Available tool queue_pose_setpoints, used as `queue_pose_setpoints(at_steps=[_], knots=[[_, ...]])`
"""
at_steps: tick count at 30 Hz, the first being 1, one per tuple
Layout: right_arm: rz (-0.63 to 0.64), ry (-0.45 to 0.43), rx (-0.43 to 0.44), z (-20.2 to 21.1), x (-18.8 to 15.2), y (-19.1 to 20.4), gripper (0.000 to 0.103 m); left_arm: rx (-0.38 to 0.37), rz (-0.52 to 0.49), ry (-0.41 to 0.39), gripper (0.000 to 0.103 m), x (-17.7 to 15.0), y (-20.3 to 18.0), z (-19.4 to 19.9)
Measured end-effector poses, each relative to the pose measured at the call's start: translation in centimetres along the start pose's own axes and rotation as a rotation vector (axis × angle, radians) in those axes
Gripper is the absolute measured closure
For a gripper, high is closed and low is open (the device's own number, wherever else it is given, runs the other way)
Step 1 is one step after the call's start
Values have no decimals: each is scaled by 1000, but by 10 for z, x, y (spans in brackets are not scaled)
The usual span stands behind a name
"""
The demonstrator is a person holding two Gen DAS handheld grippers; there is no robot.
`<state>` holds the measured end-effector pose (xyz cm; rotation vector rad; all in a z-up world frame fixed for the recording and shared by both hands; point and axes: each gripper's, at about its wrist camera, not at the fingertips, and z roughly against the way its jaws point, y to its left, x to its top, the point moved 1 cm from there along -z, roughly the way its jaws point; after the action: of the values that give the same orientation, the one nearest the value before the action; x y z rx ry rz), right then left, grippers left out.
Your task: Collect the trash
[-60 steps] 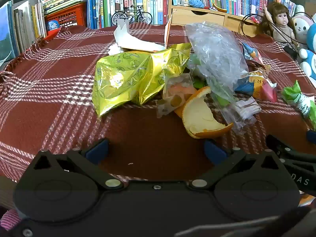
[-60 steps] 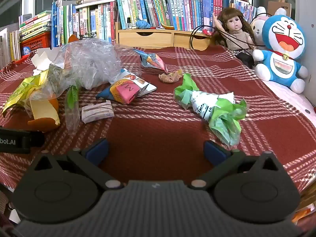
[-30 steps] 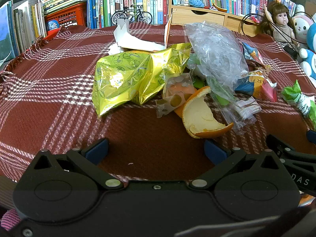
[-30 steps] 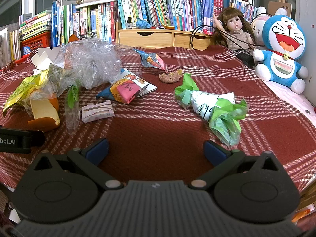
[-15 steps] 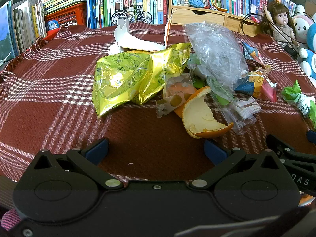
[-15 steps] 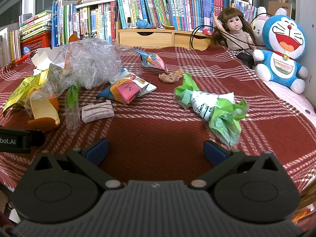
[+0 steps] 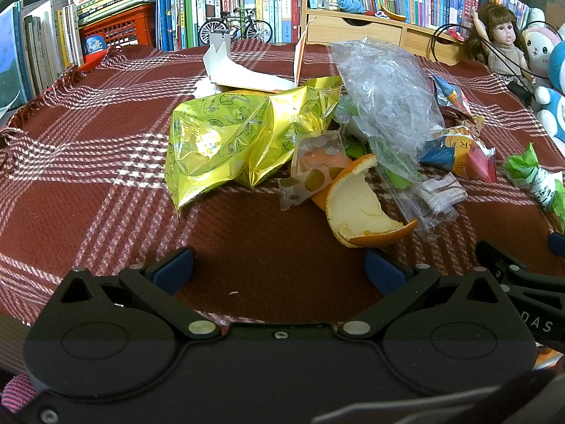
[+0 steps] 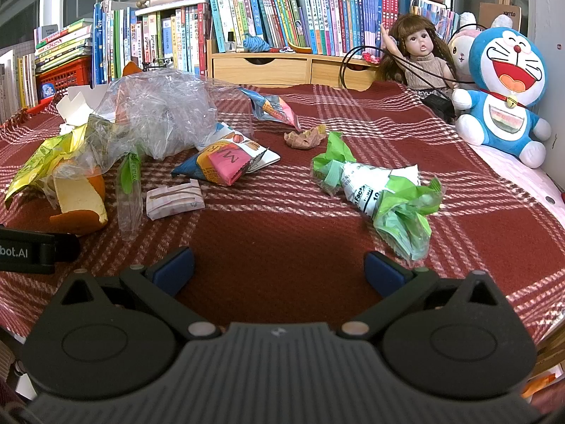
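Orange peel point(image 7: 360, 208) lies before the plastic bag point(image 7: 385, 88), right of the foil bag point(image 7: 226, 141).

One orange peel point(image 7: 360, 208), one gold foil bag point(image 7: 240, 137), one clear plastic bag point(image 7: 385, 95), two plush toys point(image 8: 505, 95), one doll point(image 8: 420, 56).

We see a home room: packed rows of colourful books point(image 8: 268, 17), a brown-haired doll point(image 8: 418, 53), a blue plush cat toy point(image 8: 505, 92).

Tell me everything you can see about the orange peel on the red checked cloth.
The orange peel is one large curved piece, orange outside and pale cream inside, with a ragged, bitten-looking edge. It lies cupped on the red checked cloth, its white inner side facing the left gripper, whose jaws are wide open. A small printed wrapper leans against it, and crumpled clear plastic overlaps its far side. Nothing grips it.
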<state>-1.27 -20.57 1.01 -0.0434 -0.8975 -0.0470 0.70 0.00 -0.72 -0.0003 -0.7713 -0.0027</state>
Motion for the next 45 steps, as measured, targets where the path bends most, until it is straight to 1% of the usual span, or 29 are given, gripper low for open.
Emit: queue_pose_setpoints(at_steps=[15, 22, 29, 33, 35, 38, 41, 45], knots=[[-4, -2, 0, 2, -2, 2, 0, 0, 0, 0, 0, 0, 0, 0], [-12, -21, -5, 3, -4, 0, 0, 1, -1, -1, 0, 0, 0, 0], [-17, -18, -8, 3, -3, 1, 0, -6, -3, -28, 0, -6, 1, 2], [-10, -9, 14, 5, 0, -1, 0, 15, -3, -28, 0, -4, -2, 5], [-20, -22, 50, 11, 1, -4, 0, 15, -10, -33, 0, -4, -4, 11], [-25, -69, 88, 25, 1, -6, 0, -15, -2, -80, 0, -7, -2, 23], [5, -123, 84, 39, -1, -8, 0, -67, 8, -127, 0, -11, 0, 36], [7, -188, 66, 56, 1, -21, 0, -135, 15, -177, 0, -17, 2, 48]])
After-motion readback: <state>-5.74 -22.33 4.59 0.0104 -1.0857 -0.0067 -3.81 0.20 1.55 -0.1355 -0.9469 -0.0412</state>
